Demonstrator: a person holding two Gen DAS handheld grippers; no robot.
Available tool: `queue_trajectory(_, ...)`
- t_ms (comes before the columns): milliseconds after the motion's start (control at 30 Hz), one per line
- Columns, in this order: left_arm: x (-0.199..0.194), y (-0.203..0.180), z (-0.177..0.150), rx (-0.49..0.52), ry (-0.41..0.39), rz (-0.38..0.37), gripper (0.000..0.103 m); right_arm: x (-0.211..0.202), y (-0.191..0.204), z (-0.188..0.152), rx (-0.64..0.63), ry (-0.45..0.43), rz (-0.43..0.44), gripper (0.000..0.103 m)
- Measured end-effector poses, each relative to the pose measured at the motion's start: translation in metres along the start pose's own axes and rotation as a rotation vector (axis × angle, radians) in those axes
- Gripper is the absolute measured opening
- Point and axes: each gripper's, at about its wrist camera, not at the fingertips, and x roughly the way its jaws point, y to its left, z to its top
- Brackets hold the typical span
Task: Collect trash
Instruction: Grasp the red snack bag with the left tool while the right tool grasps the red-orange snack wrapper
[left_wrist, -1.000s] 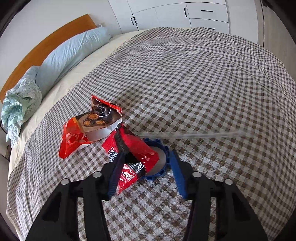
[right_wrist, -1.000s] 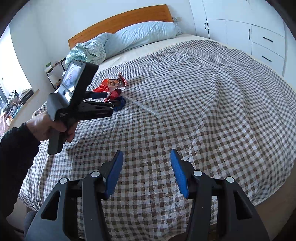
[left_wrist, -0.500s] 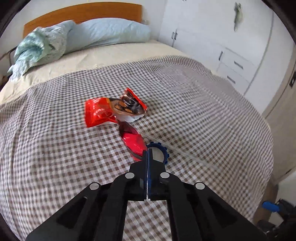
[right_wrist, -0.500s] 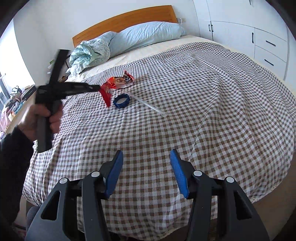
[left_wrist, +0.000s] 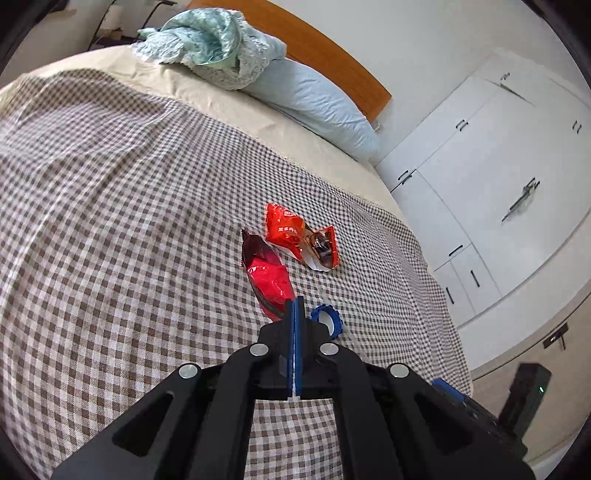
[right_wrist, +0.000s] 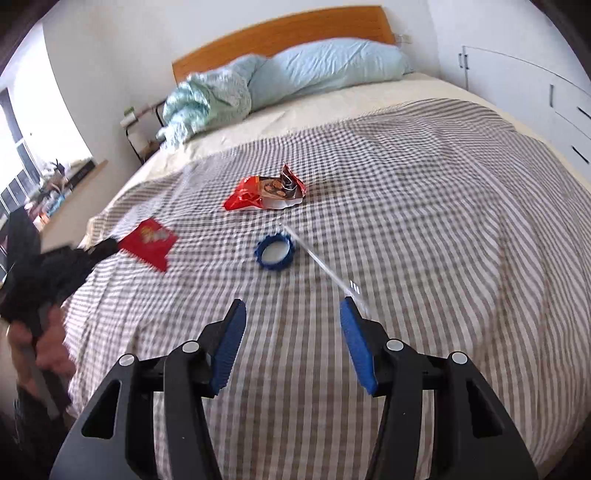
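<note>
Left wrist view: the left gripper (left_wrist: 295, 314) has its blue pads pressed together, pinching a red wrapper (left_wrist: 267, 277) at frame centre, lifted above the checked bedspread (left_wrist: 110, 240). Right wrist view: the right gripper (right_wrist: 291, 332) is spread wide and empty at the bottom; a second snack wrapper (right_wrist: 266, 192), blue ring (right_wrist: 274, 253) and clear straw (right_wrist: 321, 264) lie mid-frame on the bed.

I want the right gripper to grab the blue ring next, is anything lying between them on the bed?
Nothing visible does. Only bare checked bedspread separates the open right gripper from the blue ring. The clear straw lies just right of that path.
</note>
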Motion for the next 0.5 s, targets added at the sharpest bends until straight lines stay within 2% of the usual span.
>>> queue_trajectory(100,0.006,0.026,0.006,-0.065,0.031,0.01,0.0,0.06,0.007,0.052,-0.058,0.045,-0.054,0.052)
queue_trajectory(200,0.003,0.044,0.011,-0.115,0.025,-0.034,0.0,0.121,0.015,0.104,-0.116,0.067,-0.033,0.052)
queue_trajectory(333,0.008,0.058,0.013,-0.121,0.042,-0.026,0.0,0.195,0.026,0.151,-0.188,0.127,-0.154,0.052)
queue_trajectory(467,0.009,0.06,0.013,-0.121,0.059,-0.042,0.0,0.242,0.02,0.166,-0.097,0.218,-0.063,0.052)
queue_trajectory(500,0.008,0.059,0.012,-0.113,0.059,-0.044,0.0,0.248,0.019,0.166,-0.075,0.232,-0.046,0.042)
